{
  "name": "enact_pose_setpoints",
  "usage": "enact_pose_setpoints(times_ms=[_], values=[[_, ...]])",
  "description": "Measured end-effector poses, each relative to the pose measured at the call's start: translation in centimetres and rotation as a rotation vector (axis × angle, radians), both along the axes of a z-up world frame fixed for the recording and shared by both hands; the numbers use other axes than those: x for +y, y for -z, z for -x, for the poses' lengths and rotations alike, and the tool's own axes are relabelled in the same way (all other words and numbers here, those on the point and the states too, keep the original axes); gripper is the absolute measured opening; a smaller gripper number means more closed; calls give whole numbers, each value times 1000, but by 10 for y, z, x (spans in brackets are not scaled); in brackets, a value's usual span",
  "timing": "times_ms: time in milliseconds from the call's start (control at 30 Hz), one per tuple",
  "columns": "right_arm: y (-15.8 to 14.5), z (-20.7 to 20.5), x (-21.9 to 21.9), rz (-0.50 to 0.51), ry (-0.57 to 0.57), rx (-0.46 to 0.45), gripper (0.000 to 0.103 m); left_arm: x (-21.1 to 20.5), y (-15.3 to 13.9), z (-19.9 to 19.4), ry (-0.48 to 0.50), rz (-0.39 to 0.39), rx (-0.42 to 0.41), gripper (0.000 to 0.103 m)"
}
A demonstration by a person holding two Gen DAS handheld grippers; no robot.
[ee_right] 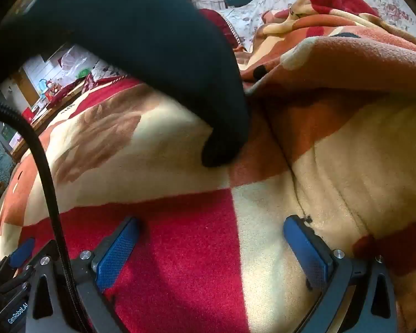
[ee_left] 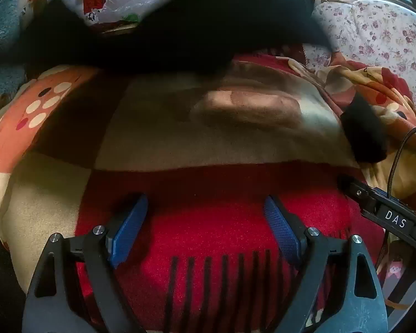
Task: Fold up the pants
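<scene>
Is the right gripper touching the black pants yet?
Apart. The right wrist view shows the right gripper with open jaws over bare blanket, the black pants ending well beyond its fingertips.

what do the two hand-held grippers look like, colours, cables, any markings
Left hand-held gripper: black linkage frame, silver pivot bolts, blue textured pads. Right hand-held gripper: the same build; its body reads "DAS" in white. A black braided cable crosses the right wrist view, with "GenRobot.AI" printed low left.

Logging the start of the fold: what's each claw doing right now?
Left claw: open, holding nothing.
Right claw: open, holding nothing.
</scene>
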State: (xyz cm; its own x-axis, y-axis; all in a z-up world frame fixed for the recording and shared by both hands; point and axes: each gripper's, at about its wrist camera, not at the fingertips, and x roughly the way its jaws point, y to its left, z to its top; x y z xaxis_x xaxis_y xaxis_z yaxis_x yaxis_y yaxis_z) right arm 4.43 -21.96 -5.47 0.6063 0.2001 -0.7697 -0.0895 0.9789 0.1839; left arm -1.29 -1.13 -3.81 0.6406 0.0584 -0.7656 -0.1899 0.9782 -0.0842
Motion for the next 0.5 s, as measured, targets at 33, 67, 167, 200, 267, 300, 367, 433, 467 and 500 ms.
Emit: enact_pose_setpoints(times_ms=[33, 67, 167, 200, 267, 300, 367, 433, 467, 500], values=[[0, 0, 0, 0, 0, 0, 103, 0, 0, 0, 0, 1, 2, 86], [0, 0, 0, 0, 0, 0, 103, 0, 0, 0, 0, 1, -1, 86], [0, 0, -1, -1, 0, -1, 103, -1, 0, 0, 0, 0, 0, 86], [-1, -3, -6, 1, 0, 0, 103, -1, 0, 0, 0, 1, 0, 86], [1, -4, -3, -1, 0, 0, 103, -1, 0, 0, 0, 1, 1, 86], [1, -4, -1, 0, 0, 0, 103, -1, 1, 0, 0, 1, 0, 86], [1, -4, -1, 0, 0, -1, 103, -1, 1, 0, 0, 1, 0, 86], [1, -1, -4, -1, 0, -2, 103, -1, 1, 0, 0, 0, 0, 86], [1, 0, -4, 0, 1, -1, 103, 0, 0, 0, 0, 0, 1, 86], [1, 0, -4, 1, 1, -1, 103, -1, 0, -1, 0, -8, 4, 86]])
